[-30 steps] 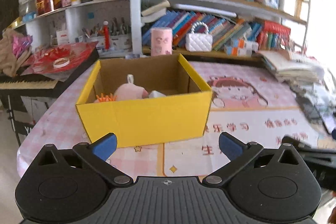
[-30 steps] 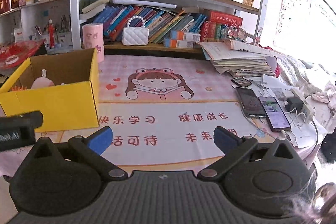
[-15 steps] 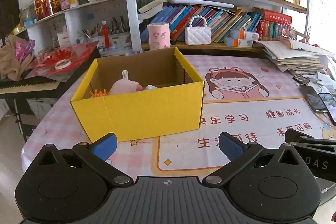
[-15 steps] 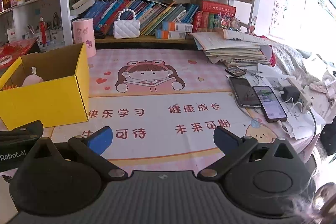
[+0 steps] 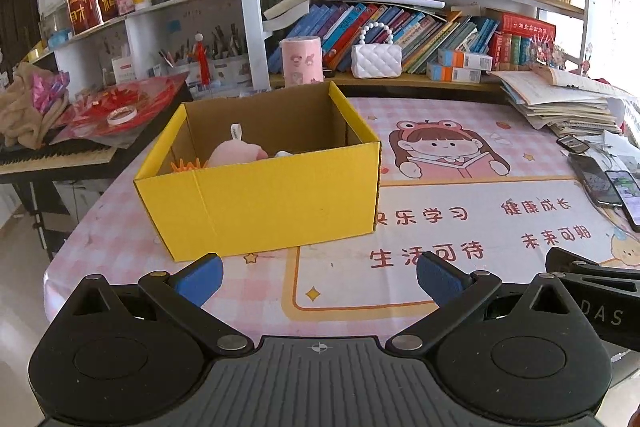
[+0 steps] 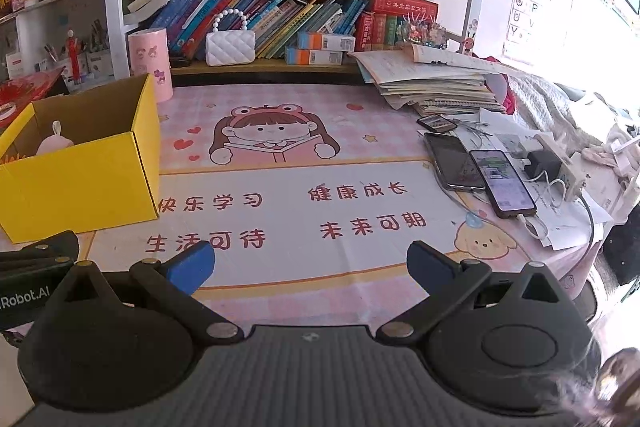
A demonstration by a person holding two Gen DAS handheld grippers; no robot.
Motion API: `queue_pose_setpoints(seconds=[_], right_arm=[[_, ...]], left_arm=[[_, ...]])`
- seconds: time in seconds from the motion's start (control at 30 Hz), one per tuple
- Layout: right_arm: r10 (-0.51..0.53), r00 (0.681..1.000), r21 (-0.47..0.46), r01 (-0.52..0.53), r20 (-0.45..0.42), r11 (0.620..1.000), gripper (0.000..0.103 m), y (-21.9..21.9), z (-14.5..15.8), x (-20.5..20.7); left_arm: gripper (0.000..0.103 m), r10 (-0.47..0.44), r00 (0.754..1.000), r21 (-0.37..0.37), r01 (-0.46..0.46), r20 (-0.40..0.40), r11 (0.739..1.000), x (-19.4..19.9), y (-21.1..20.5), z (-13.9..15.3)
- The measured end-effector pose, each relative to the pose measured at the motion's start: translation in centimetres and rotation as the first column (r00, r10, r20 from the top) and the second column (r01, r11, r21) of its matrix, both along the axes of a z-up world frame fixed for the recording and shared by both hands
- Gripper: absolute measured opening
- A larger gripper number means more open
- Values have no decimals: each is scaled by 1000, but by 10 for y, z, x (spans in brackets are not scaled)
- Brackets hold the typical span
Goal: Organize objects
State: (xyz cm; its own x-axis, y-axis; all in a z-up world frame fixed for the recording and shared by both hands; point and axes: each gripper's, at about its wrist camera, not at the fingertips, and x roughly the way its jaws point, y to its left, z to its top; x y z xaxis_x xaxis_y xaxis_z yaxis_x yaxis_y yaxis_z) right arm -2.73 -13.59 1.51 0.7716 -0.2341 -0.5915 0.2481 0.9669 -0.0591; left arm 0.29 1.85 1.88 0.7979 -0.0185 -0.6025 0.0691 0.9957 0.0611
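Both grippers, left [image 5: 318, 273] and right [image 6: 310, 263], hang wide open and empty at the table's near edge. Toys sit inside the yellow box [image 5: 264, 203]. Reaching right carelessly could snag the phones [image 6: 480, 173] and their charging cable.

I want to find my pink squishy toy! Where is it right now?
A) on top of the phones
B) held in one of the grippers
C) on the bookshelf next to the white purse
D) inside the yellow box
D: the pink toy peeks over the near wall of the yellow box, lying inside it, while the left gripper and the right gripper are both open and hold nothing.
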Motion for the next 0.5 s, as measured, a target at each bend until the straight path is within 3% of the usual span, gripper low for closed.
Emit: queue_pose_setpoints(seconds=[0.5], right_arm=[[-20, 1000, -5, 20, -2, 1000, 103, -3, 2, -7]], left_arm=[[103, -16, 1000, -3, 16, -4, 1000, -5, -3, 2]])
